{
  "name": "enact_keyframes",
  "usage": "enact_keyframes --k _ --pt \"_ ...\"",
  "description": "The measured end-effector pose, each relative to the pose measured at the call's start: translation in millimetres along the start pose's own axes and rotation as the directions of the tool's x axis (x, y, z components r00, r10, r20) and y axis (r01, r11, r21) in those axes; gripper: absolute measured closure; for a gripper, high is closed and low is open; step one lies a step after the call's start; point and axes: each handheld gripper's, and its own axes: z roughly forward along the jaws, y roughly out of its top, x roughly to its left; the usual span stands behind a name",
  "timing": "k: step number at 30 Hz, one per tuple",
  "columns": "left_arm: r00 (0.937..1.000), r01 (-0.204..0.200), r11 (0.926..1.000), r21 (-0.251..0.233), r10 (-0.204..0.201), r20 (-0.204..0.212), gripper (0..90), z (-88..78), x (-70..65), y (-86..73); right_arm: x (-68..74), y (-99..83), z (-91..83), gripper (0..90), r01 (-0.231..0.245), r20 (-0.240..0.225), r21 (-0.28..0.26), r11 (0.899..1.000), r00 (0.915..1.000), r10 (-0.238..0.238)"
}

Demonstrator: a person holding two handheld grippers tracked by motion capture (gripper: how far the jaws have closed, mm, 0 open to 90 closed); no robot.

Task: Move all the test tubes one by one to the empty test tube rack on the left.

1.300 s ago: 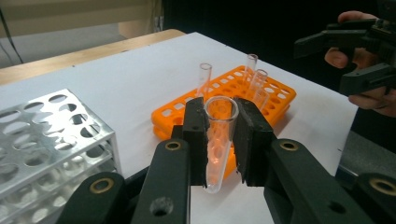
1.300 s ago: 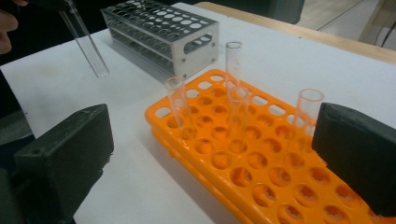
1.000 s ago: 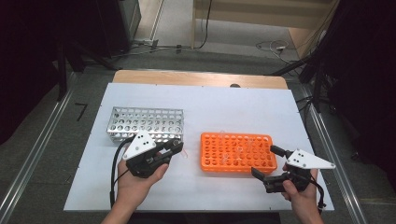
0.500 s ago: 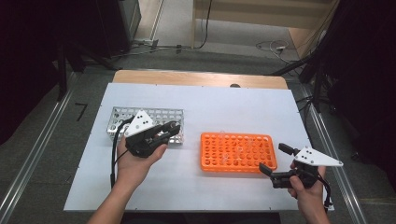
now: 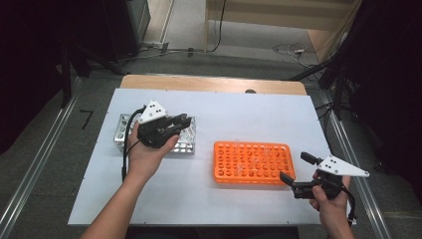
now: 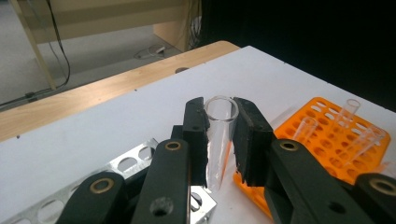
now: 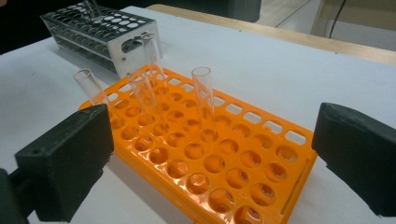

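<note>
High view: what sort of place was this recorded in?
Probably a lab or test workspace: a white table holding an orange tube rack and a metal rack, with cables across the floor.

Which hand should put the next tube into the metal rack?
Left. Its tool is shut on a clear test tube right over the metal rack. The right tool stands open and empty beside the orange rack.

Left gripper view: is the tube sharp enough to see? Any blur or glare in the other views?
Left gripper view: clear test tube sharp between the left gripper pads, orange rack behind softer. Right gripper view: near pads of the right gripper slightly soft, tubes legible. High view: even light on the white table, dark surroundings, tubes barely visible.
</note>
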Motion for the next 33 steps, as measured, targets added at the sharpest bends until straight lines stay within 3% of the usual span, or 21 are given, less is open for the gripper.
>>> enact_keyframes --k 7,9,21,33 --pt "0.9999 0.015 0.9999 0.004 -0.015 0.003 75.8 14.1 10.2 8.6 -1.3 -1.7 1.0 0.0 -0.002 0.000 0.000 1.000 1.0000 0.002" --pt "1.0000 0.004 1.0000 0.008 -0.004 -0.002 75.8 18.0 11.9 10.7 -1.5 -2.2 1.3 0.0 -0.001 0.000 0.004 1.000 1.0000 0.001" --pt "0.9985 0.005 0.9997 0.023 -0.004 -0.054 75.8 35.5 29.4 21.9 -3.9 -3.2 0.7 0.0 -0.011 0.013 -0.002 1.000 0.9999 0.011" --pt "0.9953 0.013 0.9975 0.069 -0.006 -0.096 75.8 52.9 40.6 17.0 -4.6 -4.4 2.0 0.0 -0.012 0.009 0.006 1.000 0.9999 0.012"
